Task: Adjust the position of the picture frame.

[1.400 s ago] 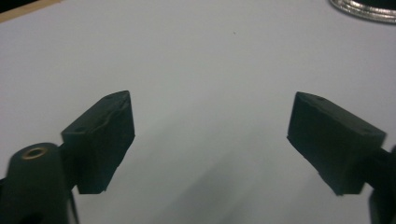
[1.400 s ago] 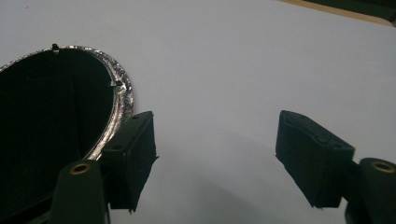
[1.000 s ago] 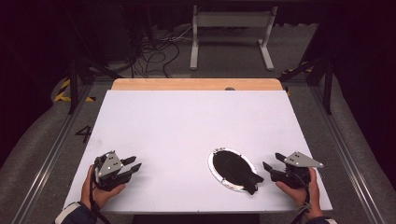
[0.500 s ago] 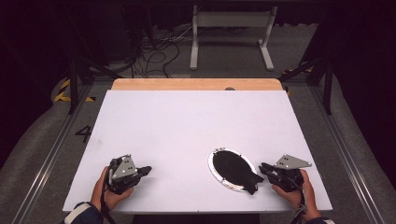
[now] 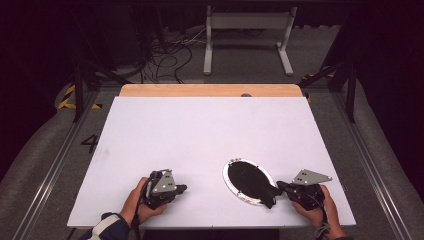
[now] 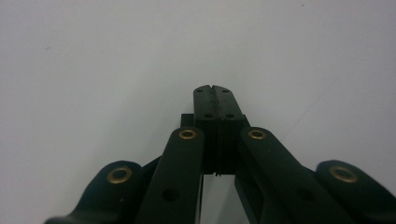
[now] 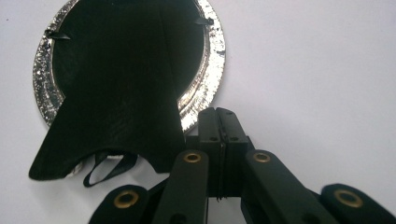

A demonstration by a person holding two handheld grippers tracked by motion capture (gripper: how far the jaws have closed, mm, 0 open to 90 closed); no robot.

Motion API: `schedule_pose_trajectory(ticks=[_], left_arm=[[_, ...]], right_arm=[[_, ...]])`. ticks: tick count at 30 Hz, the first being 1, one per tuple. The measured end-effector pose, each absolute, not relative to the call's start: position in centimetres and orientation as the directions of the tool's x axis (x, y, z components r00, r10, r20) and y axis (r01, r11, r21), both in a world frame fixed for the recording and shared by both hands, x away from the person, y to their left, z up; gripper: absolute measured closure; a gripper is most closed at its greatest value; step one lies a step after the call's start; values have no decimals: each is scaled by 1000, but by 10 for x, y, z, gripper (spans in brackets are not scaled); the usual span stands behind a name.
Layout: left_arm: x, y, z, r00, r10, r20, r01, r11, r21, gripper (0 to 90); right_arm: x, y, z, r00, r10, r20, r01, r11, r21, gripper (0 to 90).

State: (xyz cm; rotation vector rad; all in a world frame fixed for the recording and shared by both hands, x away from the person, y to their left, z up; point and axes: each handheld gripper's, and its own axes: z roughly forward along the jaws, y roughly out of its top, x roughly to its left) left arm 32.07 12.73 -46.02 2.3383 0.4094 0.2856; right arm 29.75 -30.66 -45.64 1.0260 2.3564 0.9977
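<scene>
Two grippers, left gripper and right gripper, closed empty beside one silver-rimmed black pouch.

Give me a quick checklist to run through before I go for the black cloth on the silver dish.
1. Right gripper jaws open for a grasp: not ok, they have just closed with nothing between them.
2. Left gripper open: not ok, shut on nothing.
3. Cloth in reach of the right gripper: ok, its tail lies just beside the jaws.
4. Dish flat on the table: ok.
5. Cloth loose from the dish: cannot tell.
</scene>
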Motion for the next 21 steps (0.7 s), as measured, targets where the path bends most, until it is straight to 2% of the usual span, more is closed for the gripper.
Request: schedule_pose_trajectory(ticks=[17,21], left_arm=[[316,51,-461,973,223,64,115,-703,702,899],[315,36,-462,978,207,30,122,-684,719,899]], right_arm=[[291,-306,-457,-638,768,-55,495,464,734,900],[290,-304,-457,-635,771,-54,498,461,734,900]])
